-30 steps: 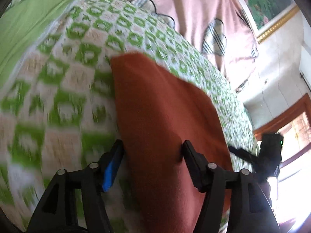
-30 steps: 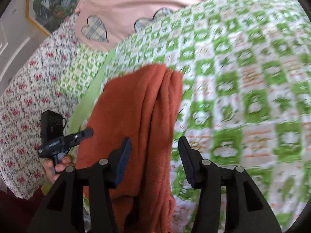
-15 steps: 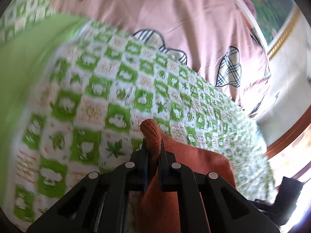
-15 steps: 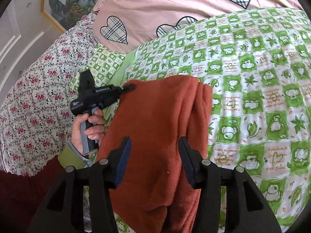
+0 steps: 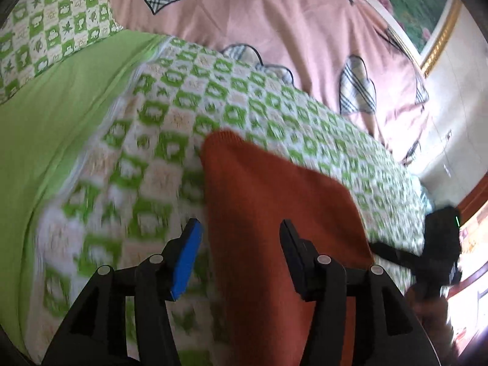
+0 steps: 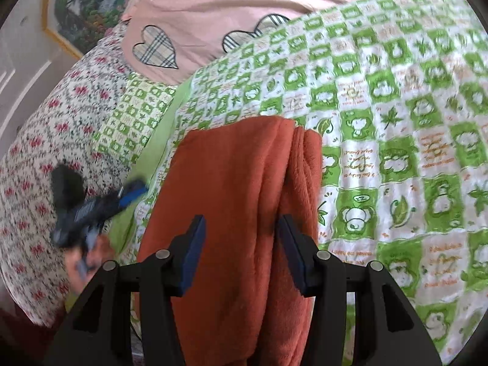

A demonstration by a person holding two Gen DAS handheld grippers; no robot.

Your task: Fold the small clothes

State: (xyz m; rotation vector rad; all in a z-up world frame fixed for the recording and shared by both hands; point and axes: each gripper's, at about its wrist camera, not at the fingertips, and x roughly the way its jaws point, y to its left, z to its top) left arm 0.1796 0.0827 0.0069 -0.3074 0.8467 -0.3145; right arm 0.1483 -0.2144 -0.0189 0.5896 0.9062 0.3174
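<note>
One rust-red garment lay folded on the green-and-white checked quilt, flat, with two layered edges showing at its right side in the right wrist view. Left of it lay one plain green sheet. Two grippers were present. Left gripper: jaws opening, poised above the garment's near edge, pads clear of the cloth. Right gripper: jaws spread, also above the garment, gripping nothing. One pink heart-patched cover lay beyond.

Fuzzy matt rust-orange cloth on a smooth printed cotton quilt; matt black plastic tongs.
</note>
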